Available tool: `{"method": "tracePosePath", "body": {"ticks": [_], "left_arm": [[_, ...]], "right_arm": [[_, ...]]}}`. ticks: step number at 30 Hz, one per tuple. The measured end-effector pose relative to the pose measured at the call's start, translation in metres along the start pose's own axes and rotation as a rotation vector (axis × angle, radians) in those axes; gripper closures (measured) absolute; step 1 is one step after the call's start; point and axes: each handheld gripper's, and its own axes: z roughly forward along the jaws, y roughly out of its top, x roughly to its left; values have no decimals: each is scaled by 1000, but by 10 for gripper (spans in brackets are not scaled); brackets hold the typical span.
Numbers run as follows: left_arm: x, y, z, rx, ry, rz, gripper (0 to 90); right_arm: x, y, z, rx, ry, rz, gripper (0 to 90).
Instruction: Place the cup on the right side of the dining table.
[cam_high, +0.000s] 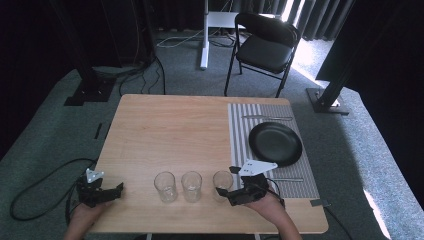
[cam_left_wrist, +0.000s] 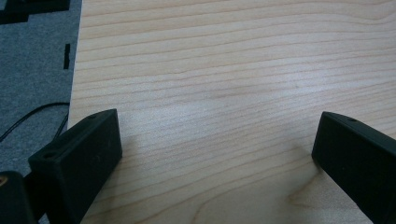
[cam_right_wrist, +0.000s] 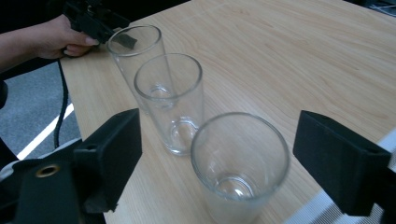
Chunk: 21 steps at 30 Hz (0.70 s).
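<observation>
Standing in near row on tabletop (cam_high: 165, 130): three glasses (cam_high: 191, 185). Right gripper (cam_right_wrist: 219, 154) fingers open around rightmost glass (cam_right_wrist: 239, 163); plate (cam_high: 275, 143) behind. Left gripper (cam_left_wrist: 215, 154) fingers open, empty.

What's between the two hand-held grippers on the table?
Three empty glasses in a row, seen from the high view: left glass, middle glass, right glass.

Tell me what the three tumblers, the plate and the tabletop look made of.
Tumblers: clear glass, probably; see-through walls, glinting rims. Plate: black, slightly glossy, perhaps ceramic or melamine; can't tell which. Tabletop: pale wood or wood-look laminate, matte, with visible grain lines.
</observation>
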Motion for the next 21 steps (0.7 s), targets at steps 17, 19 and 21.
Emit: {"method": "tracePosePath", "body": {"ticks": [17, 19, 21], "left_arm": [[0, 0, 0, 0, -2, 2, 19], [0, 0, 0, 0, -2, 2, 19], [0, 0, 0, 0, -2, 2, 19]], "right_arm": [[14, 15, 36, 55, 67, -47, 154], [15, 19, 39, 61, 73, -48, 154], [16, 21, 41, 66, 79, -52, 153]]}}
